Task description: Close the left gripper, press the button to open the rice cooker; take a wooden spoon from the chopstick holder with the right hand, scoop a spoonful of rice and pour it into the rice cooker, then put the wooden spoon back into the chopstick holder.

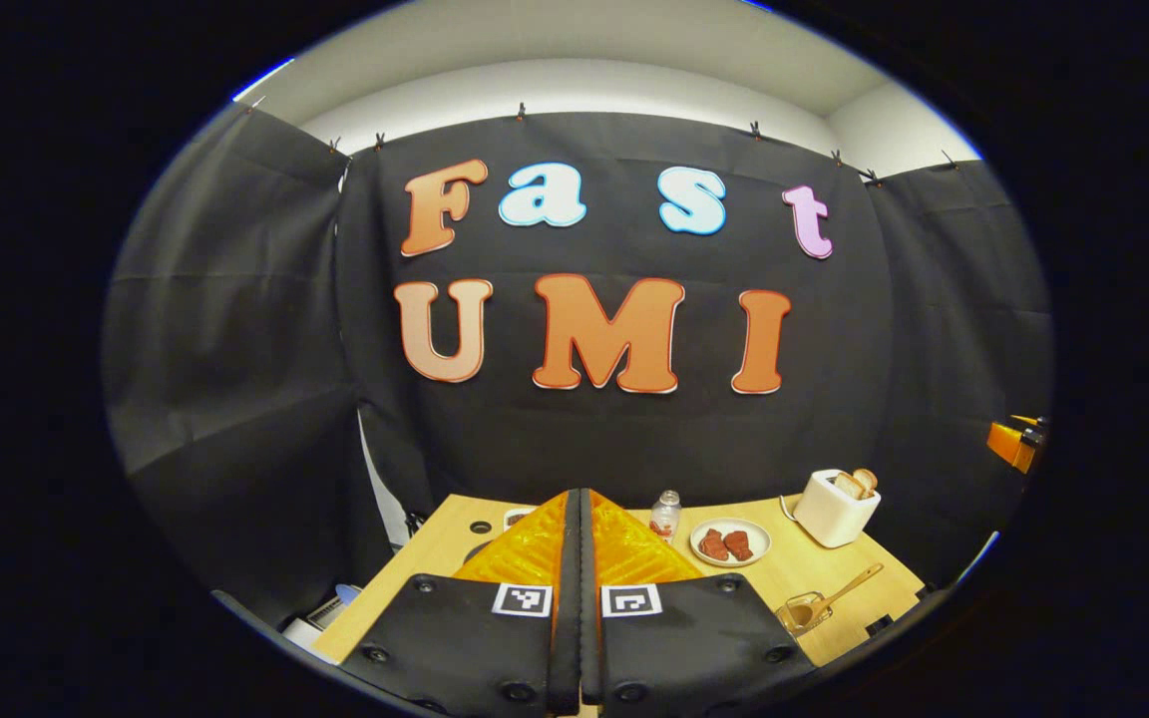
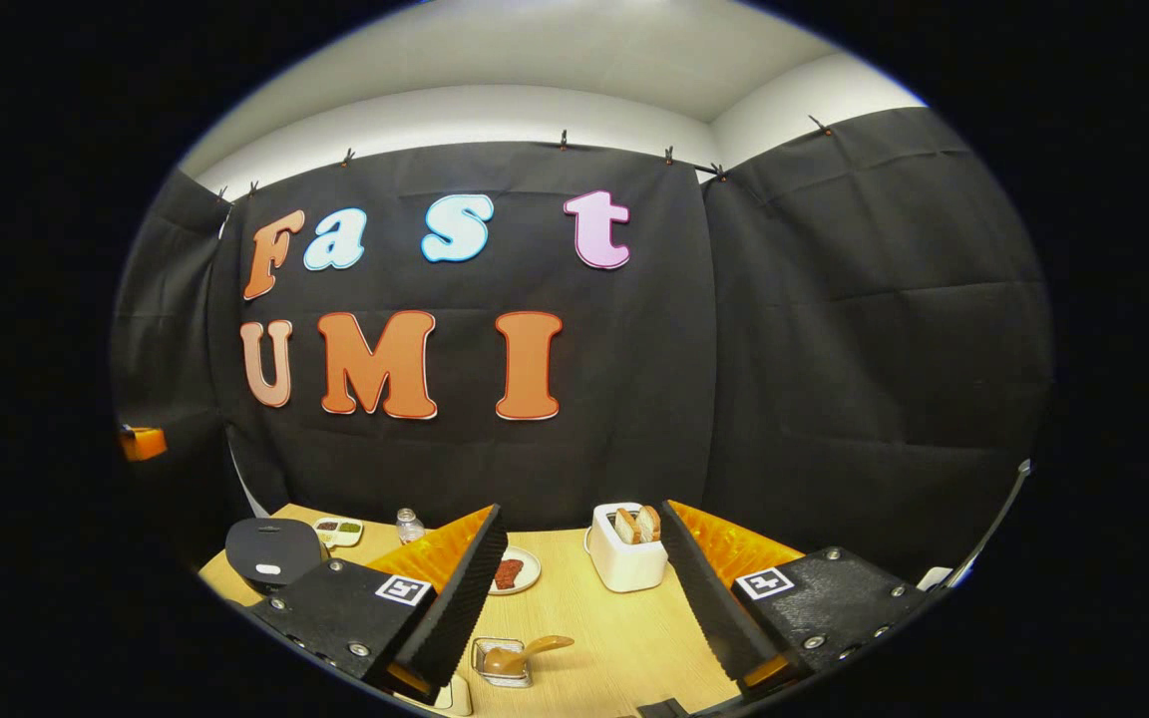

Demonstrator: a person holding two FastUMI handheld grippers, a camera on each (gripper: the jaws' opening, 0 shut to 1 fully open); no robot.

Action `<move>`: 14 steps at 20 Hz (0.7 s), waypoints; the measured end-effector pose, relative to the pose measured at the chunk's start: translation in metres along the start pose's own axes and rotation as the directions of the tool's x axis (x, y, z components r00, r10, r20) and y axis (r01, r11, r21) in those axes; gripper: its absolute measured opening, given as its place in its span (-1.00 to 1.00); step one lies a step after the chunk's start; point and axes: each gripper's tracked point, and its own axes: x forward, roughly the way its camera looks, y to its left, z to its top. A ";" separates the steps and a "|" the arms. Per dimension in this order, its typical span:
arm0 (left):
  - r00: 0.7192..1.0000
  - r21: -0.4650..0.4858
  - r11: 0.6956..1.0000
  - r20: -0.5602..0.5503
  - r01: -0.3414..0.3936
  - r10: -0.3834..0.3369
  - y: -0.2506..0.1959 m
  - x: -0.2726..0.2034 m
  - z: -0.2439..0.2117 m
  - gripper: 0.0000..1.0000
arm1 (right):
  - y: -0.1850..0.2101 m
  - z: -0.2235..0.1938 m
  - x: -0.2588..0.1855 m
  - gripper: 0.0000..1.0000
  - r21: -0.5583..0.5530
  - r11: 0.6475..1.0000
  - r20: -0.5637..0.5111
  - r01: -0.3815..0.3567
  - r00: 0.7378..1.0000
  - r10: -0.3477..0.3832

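The table (image 2: pixel 624 638) is holding one rice cooker (image 2: pixel 272 550), far left of the right gripper (image 2: pixel 584 588), which is gaping wide. One wooden spoon (image 2: pixel 525 653) is lying just below it. The left gripper (image 1: pixel 580 519) is squeezing tight on nothing.

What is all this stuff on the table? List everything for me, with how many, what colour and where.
Table: one, light wood, in front of the black cloth wall.
Rice cooker: one, dark lid shut, far left in the right gripper view.
Wooden spoon: one, brown, lying in the holder near the front edge.
Chopstick holder: one, clear and low, front of the table.
Toaster: one, white, two bread slices standing in it, back of the table.
Plate: one, white, two reddish-brown pieces on it, left of the toaster.
Small bottle: one, clear, near the wall.
Small dish: one, white, dark bits in it, beside the rice cooker.
Left gripper: fingers together.
Right gripper: fingers wide apart.
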 end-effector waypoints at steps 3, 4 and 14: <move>0.998 -0.006 1.000 -0.059 0.030 -0.030 -0.008 0.023 -0.033 -0.91 | -0.007 -0.003 -0.001 0.91 -0.002 1.000 -0.007 0.015 1.000 -0.015; 0.995 -0.016 0.999 -0.092 0.035 -0.036 -0.011 0.030 -0.050 -0.91 | -0.009 -0.005 -0.002 0.91 -0.003 1.000 -0.012 0.021 1.000 -0.021; 0.943 0.002 0.999 -0.330 0.038 -0.035 -0.005 0.082 -0.170 -0.91 | -0.035 -0.022 -0.010 0.92 -0.031 0.996 -0.062 0.083 0.994 -0.085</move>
